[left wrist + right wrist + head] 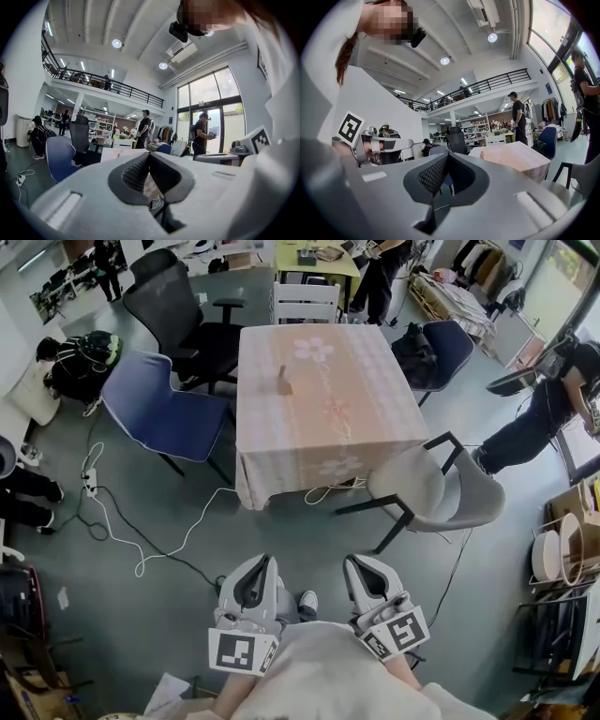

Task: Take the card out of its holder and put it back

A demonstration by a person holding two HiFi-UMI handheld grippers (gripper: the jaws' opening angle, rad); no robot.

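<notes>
A small brown card holder (282, 382) stands upright on the pink-clothed table (356, 381), left of the middle; I cannot make out the card in it. The right gripper view shows the holder (482, 154) as a tiny post on the table (520, 159). Both grippers hang close to my body at the bottom of the head view, well short of the table. My left gripper (266, 563) (149, 154) is shut with nothing between its tips. To its right, the right gripper (355, 562) (448, 154) is also shut and empty. Both point level toward the table.
A grey chair (427, 488) stands at the table's near right corner and a blue chair (164, 413) at its left. A black office chair (178, 315) and a white chair (305, 301) are farther back. White cables (141, 540) lie on the floor. A person (548, 413) stands at right.
</notes>
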